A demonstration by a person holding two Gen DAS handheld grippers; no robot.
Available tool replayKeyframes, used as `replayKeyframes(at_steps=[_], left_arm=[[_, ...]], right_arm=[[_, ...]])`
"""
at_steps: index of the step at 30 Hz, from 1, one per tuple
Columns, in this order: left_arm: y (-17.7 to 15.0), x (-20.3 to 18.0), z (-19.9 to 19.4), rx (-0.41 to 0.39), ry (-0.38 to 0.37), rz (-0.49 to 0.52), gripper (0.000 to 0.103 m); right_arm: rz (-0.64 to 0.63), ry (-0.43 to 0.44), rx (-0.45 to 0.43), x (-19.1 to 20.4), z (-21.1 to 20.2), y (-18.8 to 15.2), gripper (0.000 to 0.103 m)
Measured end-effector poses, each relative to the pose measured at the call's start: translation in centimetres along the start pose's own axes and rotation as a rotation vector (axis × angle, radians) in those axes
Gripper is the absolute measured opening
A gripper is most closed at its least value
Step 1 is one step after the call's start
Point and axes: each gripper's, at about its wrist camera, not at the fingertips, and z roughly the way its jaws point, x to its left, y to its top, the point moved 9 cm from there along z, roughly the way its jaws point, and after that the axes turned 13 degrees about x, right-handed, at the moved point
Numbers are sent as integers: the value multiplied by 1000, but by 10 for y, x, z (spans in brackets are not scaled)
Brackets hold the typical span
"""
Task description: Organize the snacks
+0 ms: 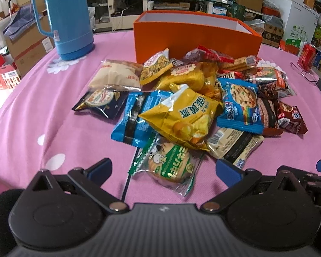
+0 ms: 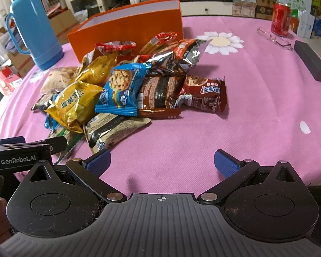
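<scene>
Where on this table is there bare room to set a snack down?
Bare cloth lies between the snack pile and the glasses, and between the pile and the flask. Crowded right before the orange box.

A heap of snack packets (image 1: 182, 98) lies on the table (image 1: 42, 107), directly in front of an open box (image 1: 194, 36) that stands behind it. A flask (image 1: 64, 19) stands to the left of the box, apart from the heap. Off to the right of the heap, well apart from it, a can (image 2: 281, 19) stands at the far side, with a pair of glasses (image 2: 275, 38) just before it and a long block (image 2: 311, 63) nearer the table's right edge.
</scene>
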Motion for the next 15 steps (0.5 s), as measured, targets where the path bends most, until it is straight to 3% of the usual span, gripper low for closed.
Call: replayKeyframes(at_steps=[12,15], left_arm=[[-1,55,1,0,-48,-113,102],[5,64,-1,-10,-104,-160,102]], right_arm=[[30,-15,-77,-20,20,18,103],[-4,4,-90,-15,22,23,103]])
